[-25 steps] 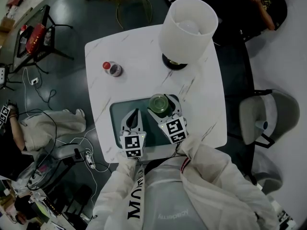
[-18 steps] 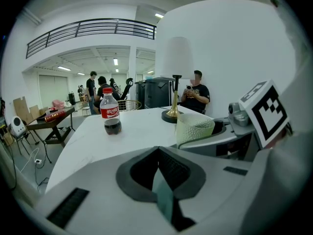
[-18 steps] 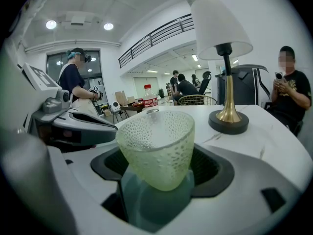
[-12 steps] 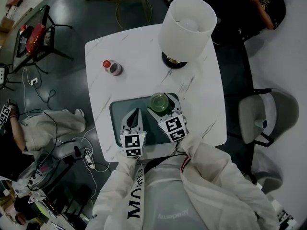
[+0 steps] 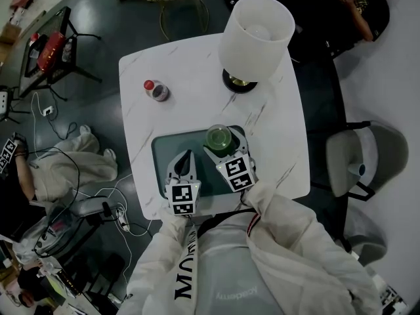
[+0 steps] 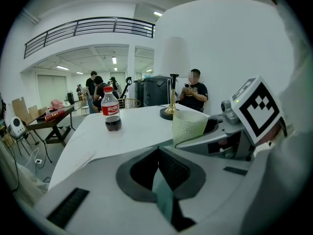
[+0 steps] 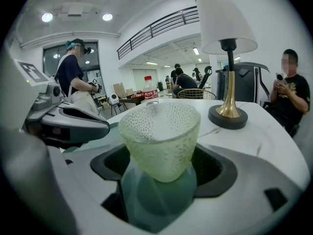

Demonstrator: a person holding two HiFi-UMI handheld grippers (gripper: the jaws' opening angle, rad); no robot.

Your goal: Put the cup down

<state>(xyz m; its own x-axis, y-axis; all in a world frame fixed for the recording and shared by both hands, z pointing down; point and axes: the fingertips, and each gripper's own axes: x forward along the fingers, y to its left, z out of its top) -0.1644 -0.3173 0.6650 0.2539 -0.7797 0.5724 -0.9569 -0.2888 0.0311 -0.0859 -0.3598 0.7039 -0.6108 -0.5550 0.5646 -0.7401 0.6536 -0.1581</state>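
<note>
Two grippers hang over the teal mat (image 5: 164, 151) on the tabletop (image 5: 190, 77). The right gripper (image 7: 159, 155) has its fingers clamped on the green cup (image 7: 159, 131), held upright. Its base seems just above the mat, ready for release. The left gripper (image 6: 159, 173) waits beside it, fingers together and empty.

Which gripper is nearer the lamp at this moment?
Right. The right gripper, holding the green cup, sits over the tray just short of the lamp; the left gripper is farther back, beside it.

Cup (image 6: 188, 125) bottom hidden in left gripper view, lamp base (image 5: 237, 84) half under shade (image 5: 256, 28)
</note>
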